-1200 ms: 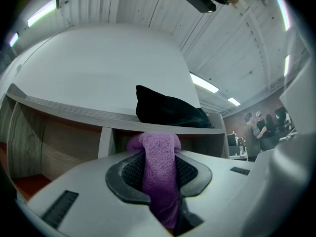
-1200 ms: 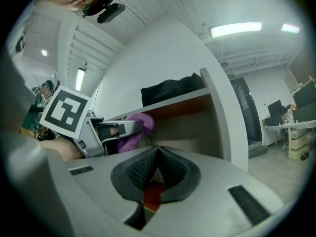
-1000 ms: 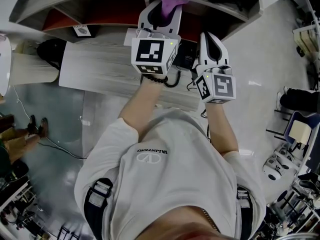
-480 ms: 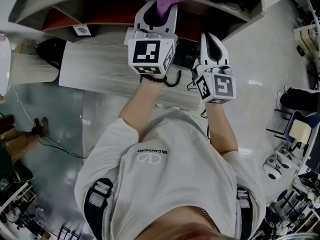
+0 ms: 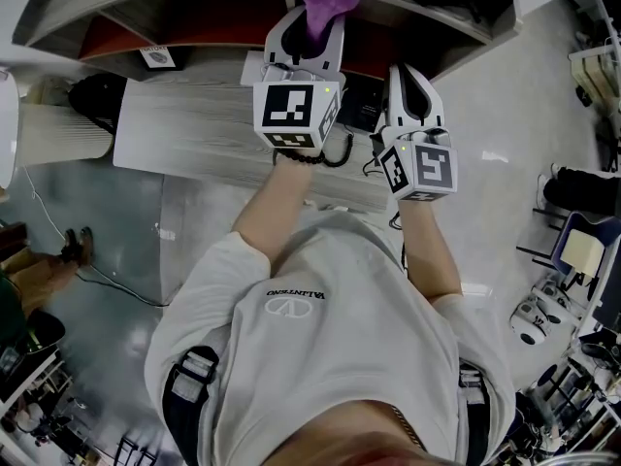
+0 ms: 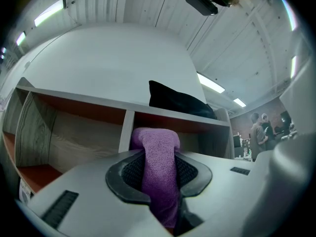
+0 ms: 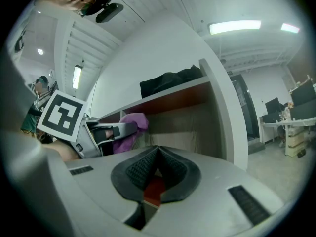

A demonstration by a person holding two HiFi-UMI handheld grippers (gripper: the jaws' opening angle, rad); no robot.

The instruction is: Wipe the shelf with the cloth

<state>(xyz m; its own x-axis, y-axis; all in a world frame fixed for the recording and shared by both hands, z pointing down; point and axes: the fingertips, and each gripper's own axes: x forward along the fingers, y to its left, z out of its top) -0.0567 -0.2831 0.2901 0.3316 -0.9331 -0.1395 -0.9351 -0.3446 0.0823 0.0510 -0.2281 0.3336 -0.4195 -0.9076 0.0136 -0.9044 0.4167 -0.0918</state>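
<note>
A purple cloth (image 6: 159,169) is pinched between the jaws of my left gripper (image 5: 309,22) and sticks out past the tips (image 5: 327,3). That gripper is raised to the front edge of the wooden shelf unit (image 6: 128,115), near the upright divider between two compartments. In the right gripper view the cloth (image 7: 129,127) and the left gripper (image 7: 106,132) show to the left. My right gripper (image 5: 409,83) is held beside it, lower and to the right, its jaws closed with nothing between them (image 7: 157,174).
A black bag (image 6: 180,100) lies on top of the shelf unit. Below the shelf is a grey wood-grain desk (image 5: 184,129) with a black phone and cords (image 5: 354,115). Chairs and equipment (image 5: 572,250) stand at the right. People (image 6: 256,130) stand far off.
My left gripper with the cloth has shifted slightly along the shelf front, first left then back right. The right gripper has stayed still.
</note>
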